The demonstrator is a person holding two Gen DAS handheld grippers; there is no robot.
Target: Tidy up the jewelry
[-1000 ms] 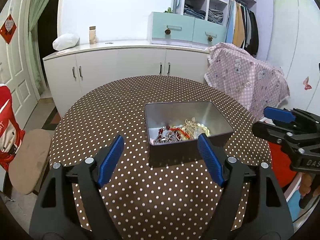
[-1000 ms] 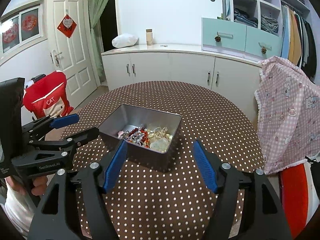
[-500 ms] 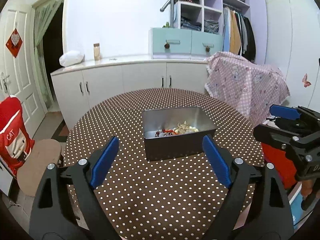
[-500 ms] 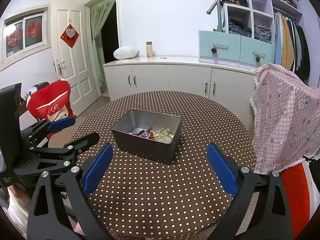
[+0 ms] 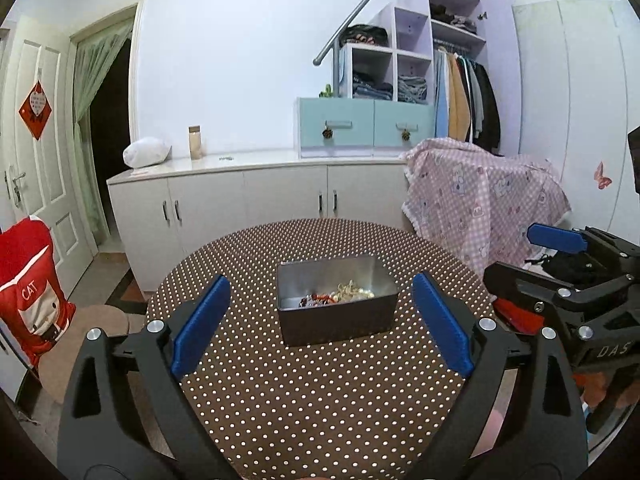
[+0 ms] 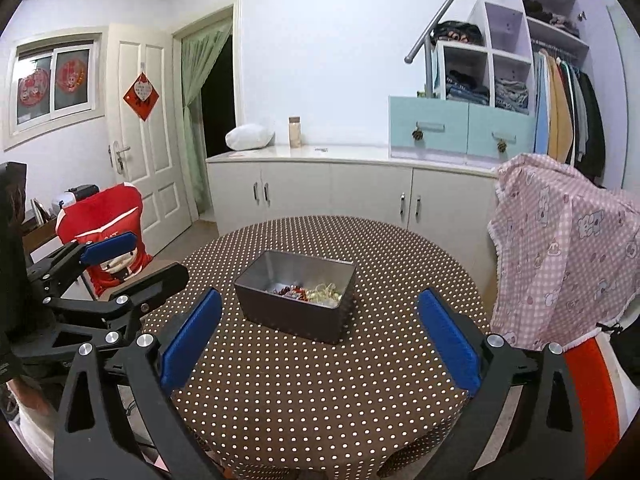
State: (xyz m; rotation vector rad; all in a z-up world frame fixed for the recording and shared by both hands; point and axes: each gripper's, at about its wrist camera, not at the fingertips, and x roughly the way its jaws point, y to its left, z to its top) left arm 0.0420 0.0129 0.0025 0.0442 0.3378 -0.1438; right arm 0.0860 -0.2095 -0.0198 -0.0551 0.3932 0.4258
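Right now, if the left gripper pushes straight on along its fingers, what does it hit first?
Most likely the metal tin holding the jewelry, which sits centred ahead of the open left gripper. Only polka-dot tablecloth lies between; depth is uncertain.

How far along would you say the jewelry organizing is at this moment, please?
Done, it seems: the jewelry lies heaped inside the metal tin, none visible loose on the dotted tablecloth. In hand: nothing; the left gripper and right gripper are open and empty, their jaws having just been opening. Left: perhaps sorting the tangled heap; no lid is visible.
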